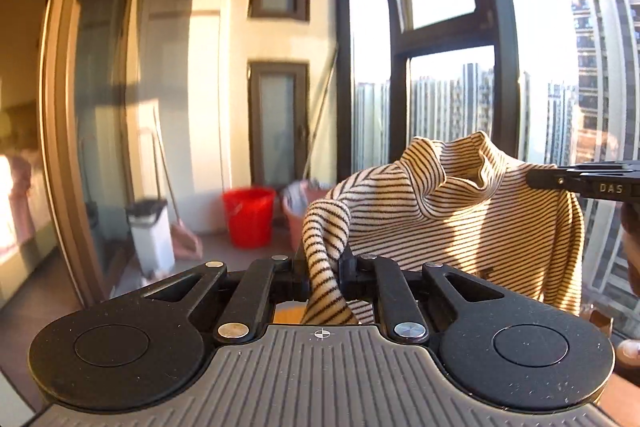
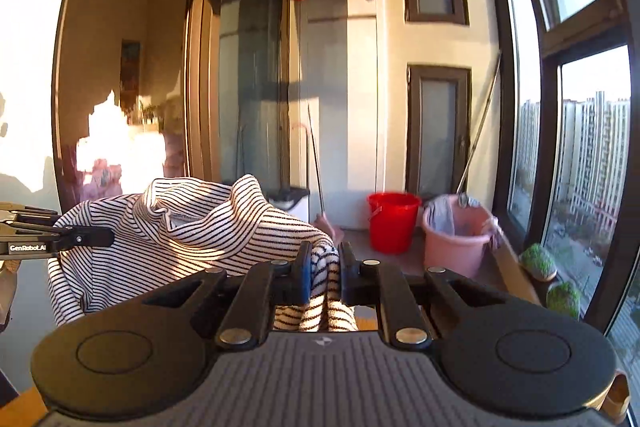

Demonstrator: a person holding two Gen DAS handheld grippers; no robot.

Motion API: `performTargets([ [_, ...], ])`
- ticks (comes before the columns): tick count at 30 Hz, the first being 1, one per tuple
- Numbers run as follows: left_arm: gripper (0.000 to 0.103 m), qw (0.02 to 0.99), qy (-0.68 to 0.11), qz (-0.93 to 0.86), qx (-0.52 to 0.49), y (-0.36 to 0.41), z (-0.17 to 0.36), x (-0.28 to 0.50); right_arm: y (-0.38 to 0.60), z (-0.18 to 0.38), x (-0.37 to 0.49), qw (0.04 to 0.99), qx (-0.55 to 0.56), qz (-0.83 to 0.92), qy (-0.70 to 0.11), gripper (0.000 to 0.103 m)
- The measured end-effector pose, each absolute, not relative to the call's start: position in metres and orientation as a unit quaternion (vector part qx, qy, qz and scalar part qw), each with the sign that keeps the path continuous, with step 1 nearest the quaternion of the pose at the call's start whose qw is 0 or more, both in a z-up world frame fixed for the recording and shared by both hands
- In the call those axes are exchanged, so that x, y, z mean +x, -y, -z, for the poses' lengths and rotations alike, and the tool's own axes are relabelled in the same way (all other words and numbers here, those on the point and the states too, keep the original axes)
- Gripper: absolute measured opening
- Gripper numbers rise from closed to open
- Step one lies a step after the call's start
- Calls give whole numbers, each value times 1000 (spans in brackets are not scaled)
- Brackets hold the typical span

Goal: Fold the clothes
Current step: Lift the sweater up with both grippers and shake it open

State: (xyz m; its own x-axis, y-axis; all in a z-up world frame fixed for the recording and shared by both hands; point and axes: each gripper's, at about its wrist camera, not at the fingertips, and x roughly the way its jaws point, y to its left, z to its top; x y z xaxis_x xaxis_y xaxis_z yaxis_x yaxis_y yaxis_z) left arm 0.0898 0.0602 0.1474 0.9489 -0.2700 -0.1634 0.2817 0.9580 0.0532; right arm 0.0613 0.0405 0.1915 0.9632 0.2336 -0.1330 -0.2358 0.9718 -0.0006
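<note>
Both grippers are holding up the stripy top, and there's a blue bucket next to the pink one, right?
Nearly. The bucket beside the pink bucket is red, not blue, as the right wrist view shows. Both the left gripper and right gripper do hold the stripy top up.

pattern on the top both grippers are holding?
Cream with thin dark horizontal stripes on the top; clearest in the left wrist view.

Two texts can be read. In the left wrist view, the right tool [image 1: 536,179] carries the pale letters "DAS" on its black side. In the right wrist view, the left tool [image 2: 108,238] carries white "GenRobot.AI" on its black body
</note>
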Motion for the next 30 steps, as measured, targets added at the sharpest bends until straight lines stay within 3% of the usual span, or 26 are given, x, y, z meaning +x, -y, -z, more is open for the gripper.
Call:
performTargets([
  [4, 14, 986, 26, 143, 81, -37, -200, 13, -34, -252, 9, 992, -9, -120, 42, 12],
  [9, 15, 977, 118, 131, 120, -15, -235, -57, -32, -280, -51, 984, -25, -139, 105, 12],
  [16, 21, 973, 147, 135, 113, -25, -256, -98, -29, -317, -135, 967, -47, -166, 188, 12],
  [22, 22, 984, 63, 138, 90, -36, -231, -32, -30, -293, -83, 981, -25, -171, 90, 12],
  [28, 21, 989, -76, 116, 52, -58, -163, 109, -31, -217, 55, 990, 14, -130, -62, 13],
  [30, 26, 987, -122, 100, 37, -67, -139, 150, -34, -191, 98, 991, 21, -100, -92, 17],
])
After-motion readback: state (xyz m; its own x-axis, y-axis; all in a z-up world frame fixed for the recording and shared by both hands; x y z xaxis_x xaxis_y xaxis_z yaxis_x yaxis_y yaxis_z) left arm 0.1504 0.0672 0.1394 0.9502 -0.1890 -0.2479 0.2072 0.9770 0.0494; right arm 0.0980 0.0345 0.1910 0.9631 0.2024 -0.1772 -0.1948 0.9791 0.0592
